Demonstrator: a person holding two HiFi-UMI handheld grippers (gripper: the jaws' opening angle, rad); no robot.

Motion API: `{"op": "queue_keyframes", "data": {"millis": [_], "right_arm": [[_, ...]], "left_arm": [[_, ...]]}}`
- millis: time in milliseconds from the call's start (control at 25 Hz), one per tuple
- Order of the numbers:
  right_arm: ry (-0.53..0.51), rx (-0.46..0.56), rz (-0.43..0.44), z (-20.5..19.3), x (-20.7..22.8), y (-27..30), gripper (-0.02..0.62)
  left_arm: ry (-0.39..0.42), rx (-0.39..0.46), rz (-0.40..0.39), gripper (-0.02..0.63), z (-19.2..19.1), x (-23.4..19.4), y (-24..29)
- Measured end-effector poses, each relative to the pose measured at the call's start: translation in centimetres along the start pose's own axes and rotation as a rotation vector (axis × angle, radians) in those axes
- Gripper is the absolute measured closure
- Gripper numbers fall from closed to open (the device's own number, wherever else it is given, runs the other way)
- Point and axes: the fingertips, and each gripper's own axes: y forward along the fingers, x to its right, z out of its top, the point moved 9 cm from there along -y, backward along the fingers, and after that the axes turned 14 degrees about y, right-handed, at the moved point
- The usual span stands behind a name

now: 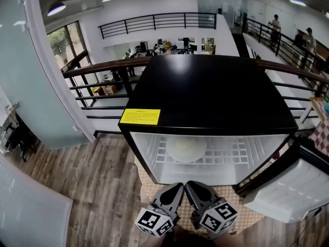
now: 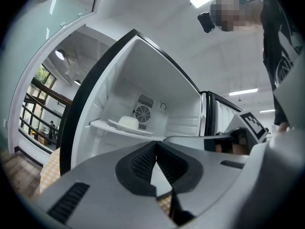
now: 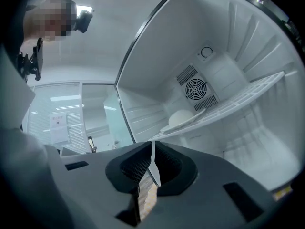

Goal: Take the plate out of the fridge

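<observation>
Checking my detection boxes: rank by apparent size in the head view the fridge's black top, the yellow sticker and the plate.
1. fridge's black top, by far the largest.
2 and 3. plate and yellow sticker look nearly alike. The plate looks marginally bigger, but it is too close to rank firmly.

bright, even indoor light from ceiling lamps and daylight through the windows. the fridge top shows faint sheen; its white interior glows. strong fisheye bending in all 3 views; both gripper views darken to black at the corners.
</observation>
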Motion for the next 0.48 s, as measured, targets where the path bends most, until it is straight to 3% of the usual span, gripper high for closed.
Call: {"op": "queue_keyframes", "data": {"millis": [360,480], "right_arm": [[0.074,0.055,-0.174,-0.2,0.1,1.8,0.551],[0.156,0.081,-0.214,0.0,0.7,2.3,0.551]], "left_arm": [[-0.002,-0.010,-0.108,0.598,-0.4,-2.1,0.8],[-0.010,-0.012,-0.131,0.598,-0.5,-2.5,1.1]]}}
